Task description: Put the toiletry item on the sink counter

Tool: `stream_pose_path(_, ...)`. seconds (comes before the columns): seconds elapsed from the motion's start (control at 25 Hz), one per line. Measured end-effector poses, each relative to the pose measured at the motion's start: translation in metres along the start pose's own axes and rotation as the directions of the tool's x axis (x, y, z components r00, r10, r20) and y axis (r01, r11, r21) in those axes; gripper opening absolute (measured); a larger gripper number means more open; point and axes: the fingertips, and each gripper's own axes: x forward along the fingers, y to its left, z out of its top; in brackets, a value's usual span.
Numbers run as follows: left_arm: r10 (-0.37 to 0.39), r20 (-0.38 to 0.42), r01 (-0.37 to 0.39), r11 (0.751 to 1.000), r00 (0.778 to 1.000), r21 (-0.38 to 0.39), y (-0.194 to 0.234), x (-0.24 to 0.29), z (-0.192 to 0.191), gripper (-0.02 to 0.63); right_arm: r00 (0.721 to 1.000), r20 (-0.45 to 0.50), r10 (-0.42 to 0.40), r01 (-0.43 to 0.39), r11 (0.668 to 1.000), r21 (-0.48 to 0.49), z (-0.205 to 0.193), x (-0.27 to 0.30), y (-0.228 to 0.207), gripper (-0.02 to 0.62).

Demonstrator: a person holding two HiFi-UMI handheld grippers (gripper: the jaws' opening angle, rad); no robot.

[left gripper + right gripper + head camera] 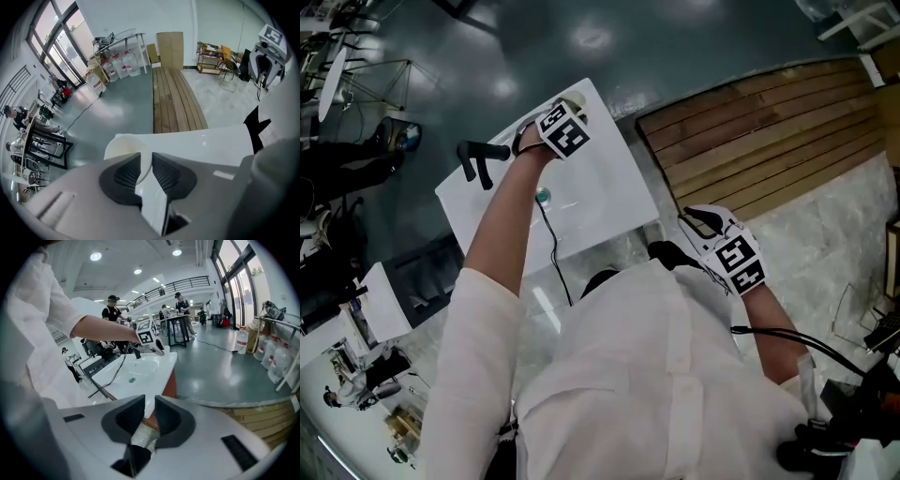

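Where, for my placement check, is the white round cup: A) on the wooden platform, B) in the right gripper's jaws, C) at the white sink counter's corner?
C: the white round cup sits at a corner of the white sink counter, its rim between the jaws of the left gripper.

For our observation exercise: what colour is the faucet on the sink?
The faucet is black; the head view shows it best.

We wear a white shirt (647,375) with loose, wide sleeves (478,328). The left gripper (146,165) and the right gripper (150,414) have smooth pale grey shells, dark ribbed pads (125,176) and a white cube (564,131) printed with bold black square markers. Thin black cables (551,244) run from them.
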Motion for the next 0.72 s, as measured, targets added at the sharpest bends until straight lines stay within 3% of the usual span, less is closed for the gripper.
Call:
stream_pose_path(0.24, 0.018, 0.030, -0.017, 1.000, 0.999, -0.023, 0.000, -0.012, -0.001, 0.116, 1.000, -0.001, 0.026, -0.026, 1.000, -0.014, 0.004, 0.006, 0.002, 0.061)
stream_pose_path(0.48, 0.061, 0.095, -0.055, 0.997, 0.994, -0.062, -0.001, -0.044, -0.001, 0.129, 0.998, 0.004, 0.062, -0.061, 0.997, -0.043, 0.013, 0.016, 0.006, 0.061)
stream_pose_path(0.72, 0.147, 0.197, -0.113, 0.979, 0.969, -0.172, -0.009, -0.090, -0.005, 0.130, 0.993, -0.003, 0.118, -0.118, 0.989, -0.088, 0.021, 0.032, 0.018, 0.057)
